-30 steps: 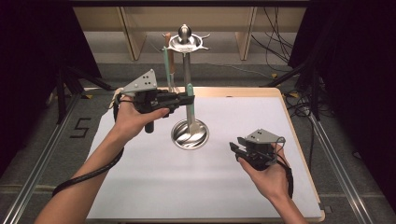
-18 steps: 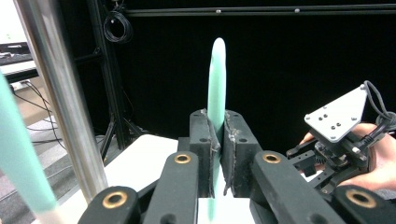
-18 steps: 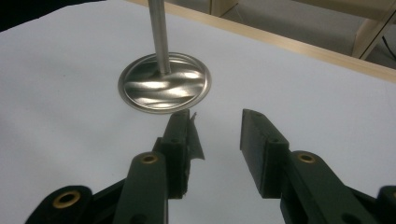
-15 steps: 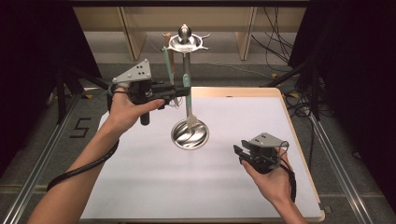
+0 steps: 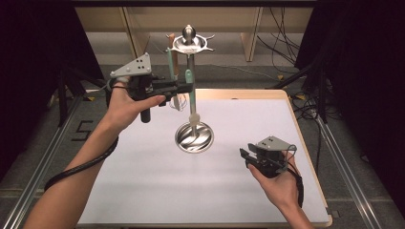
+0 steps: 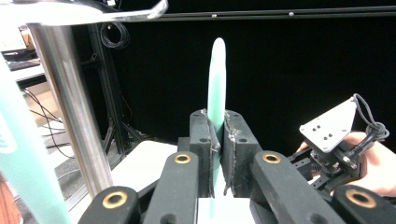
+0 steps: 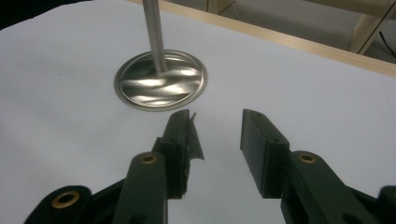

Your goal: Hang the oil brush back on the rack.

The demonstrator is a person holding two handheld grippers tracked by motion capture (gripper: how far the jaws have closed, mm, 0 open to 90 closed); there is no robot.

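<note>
A steel utensil stand (image 5: 190, 62) rises from a round base (image 5: 194, 137) on the white table; its hook ring (image 5: 190, 44) is at the top. My left gripper (image 5: 187, 87) is shut on the mint-green handle (image 5: 190, 93) of a utensil whose pale head (image 5: 194, 120) hangs just above the base, close to the pole. In the left gripper view the handle (image 6: 216, 84) stands upright, pinched between the pads, with the pole (image 6: 70, 112) to its left. My right gripper (image 5: 244, 156) rests low at the front right, open and holding nothing (image 7: 217, 116), pointing toward the base (image 7: 161, 81).
Another green-handled utensil (image 5: 169, 59), a wooden handle (image 5: 174, 52) and a wire whisk (image 5: 179, 101) hang from the ring behind my left gripper. The table's wooden edge (image 5: 305, 143) runs along the right. Shelving legs and cables lie beyond the far edge.
My left hand has lifted the green-handled utensil upward beside the pole and drawn back a little. The right gripper has stayed in about the same place.
</note>
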